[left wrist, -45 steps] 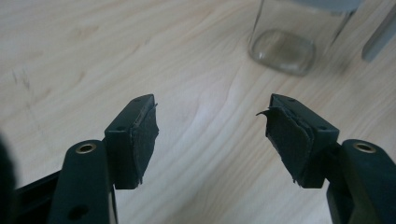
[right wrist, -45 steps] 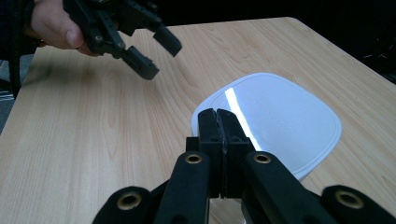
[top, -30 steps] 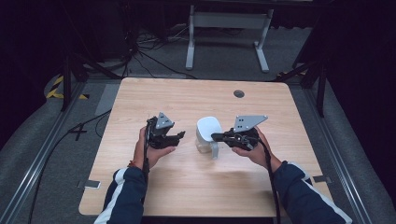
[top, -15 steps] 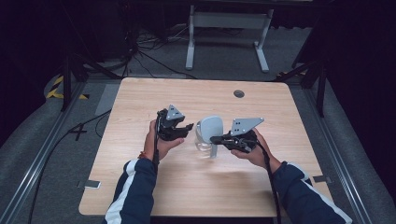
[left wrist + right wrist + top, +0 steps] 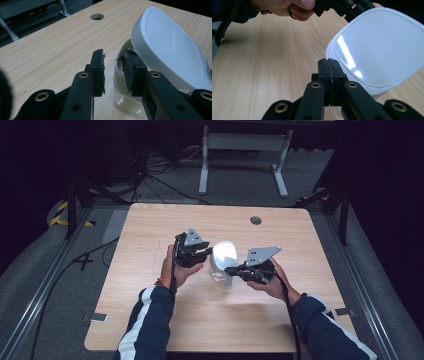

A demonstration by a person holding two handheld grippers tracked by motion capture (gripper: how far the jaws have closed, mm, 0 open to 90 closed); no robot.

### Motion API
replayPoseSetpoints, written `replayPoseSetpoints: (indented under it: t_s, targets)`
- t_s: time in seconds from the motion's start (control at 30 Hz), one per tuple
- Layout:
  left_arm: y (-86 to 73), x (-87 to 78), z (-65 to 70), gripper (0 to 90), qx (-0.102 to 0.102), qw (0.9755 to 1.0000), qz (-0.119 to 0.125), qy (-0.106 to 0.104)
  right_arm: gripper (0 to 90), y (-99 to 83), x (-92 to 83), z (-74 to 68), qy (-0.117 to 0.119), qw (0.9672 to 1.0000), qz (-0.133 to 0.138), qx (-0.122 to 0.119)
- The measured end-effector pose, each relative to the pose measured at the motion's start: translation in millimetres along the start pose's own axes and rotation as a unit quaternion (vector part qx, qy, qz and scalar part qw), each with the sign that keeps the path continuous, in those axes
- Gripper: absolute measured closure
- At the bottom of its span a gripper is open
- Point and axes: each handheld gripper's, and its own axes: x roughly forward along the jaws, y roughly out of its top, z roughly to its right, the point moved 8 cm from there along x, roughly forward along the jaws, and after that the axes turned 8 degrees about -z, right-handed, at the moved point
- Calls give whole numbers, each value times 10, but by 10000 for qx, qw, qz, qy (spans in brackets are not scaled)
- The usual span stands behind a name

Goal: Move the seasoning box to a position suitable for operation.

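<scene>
A white rounded lid [image 5: 225, 252] hangs tilted over a clear plastic container [image 5: 217, 272] at mid-table. My right gripper [image 5: 229, 269] comes in from the right. In the right gripper view it [image 5: 329, 62] is shut at the lid's [image 5: 379, 45] near edge and holds the lid up. My left gripper [image 5: 205, 254] sits just left of the container. In the left gripper view it [image 5: 113, 67] is open, with the container's [image 5: 122, 100] rim wall between the jaws. The lid [image 5: 172, 50] slants above its right jaw.
The wooden table [image 5: 150, 230] has a round cable hole [image 5: 256, 220] near its far edge. A grey metal stand [image 5: 242, 142] and cables lie on the floor beyond. A hand [image 5: 287, 7] holding the left gripper fills the top of the right gripper view.
My left gripper has moved right, up to the container. The lid has tipped up off the container in my right gripper, which shifted slightly left.
</scene>
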Motion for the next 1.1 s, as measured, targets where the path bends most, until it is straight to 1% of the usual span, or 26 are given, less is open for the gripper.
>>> replayPoseSetpoints:
  t_s: [0.03,0.1,0.13,0.17,0.2,0.27,0.4,0.43,0.5,0.6,0.67,0.73,0.77,0.8,0.83,0.87,0.9,0.93,0.97,1.0,1.07,1.1]
  targets:
    - [6,-6,12,717,18,10000,3,-23,898,-1,0,0,-6,10000,-7,-10]
    - [12,-10,19,753,36,10000,14,-35,898,-2,-5,-4,0,10000,-12,-9]
    - [20,-24,46,765,40,10000,12,-71,898,-4,-7,-4,-3,10000,-9,-15]
    - [29,-30,49,782,91,9999,44,-80,897,-6,-8,-6,-3,10000,-12,-12]
    - [43,-39,68,803,96,9998,95,-140,897,-9,-10,-8,-11,10000,-21,-15]
    - [60,-56,85,840,191,9997,102,-146,897,-15,-20,-14,-9,10000,-28,-16]
    - [96,-103,141,891,318,9991,134,-231,897,-27,-44,-12,-40,10000,-16,-3]
    - [113,-120,158,895,370,9988,178,-265,897,-30,-49,-11,-44,10000,-21,2]
    - [126,-135,175,896,387,9986,198,-294,897,-36,-55,-11,-58,10000,-31,-3]
    - [163,-173,236,898,508,9979,210,-346,897,-54,-76,-18,-85,10000,-45,-6]
    - [171,-177,250,898,545,9977,215,-355,897,-60,-82,-21,-92,9999,-56,-4]
    - [193,-203,310,898,630,9969,225,-417,897,-76,-115,-21,-124,9999,-53,13]
    - [193,-203,310,898,630,9969,225,-417,897,-83,-127,-21,-132,9999,-49,21]
    - [202,-214,332,898,670,9965,230,-450,897,-89,-137,-19,-145,9999,-54,28]
    - [209,-223,344,898,780,9957,218,-442,897,-89,-137,-19,-145,9999,-54,28]
    - [216,-225,377,899,829,9953,199,-462,897,-95,-145,-19,-148,9999,-52,47]
    - [225,-223,392,899,909,9947,202,-435,897,-102,-154,-15,-171,9998,-51,43]
    - [225,-222,422,899,915,9944,178,-494,897,-105,-163,-18,-180,9998,-49,49]
    - [230,-223,440,899,955,9940,193,-492,898,-106,-170,-24,-179,9998,-42,59]
    - [230,-220,459,899,938,9941,189,-510,897,-109,-182,-32,-184,9998,-59,51]
    - [236,-224,471,899,1026,9933,189,-491,897,-119,-190,-45,-181,9998,-73,60]
    - [237,-226,491,899,1025,9931,194,-542,897,-127,-193,-44,-207,9997,-89,44]
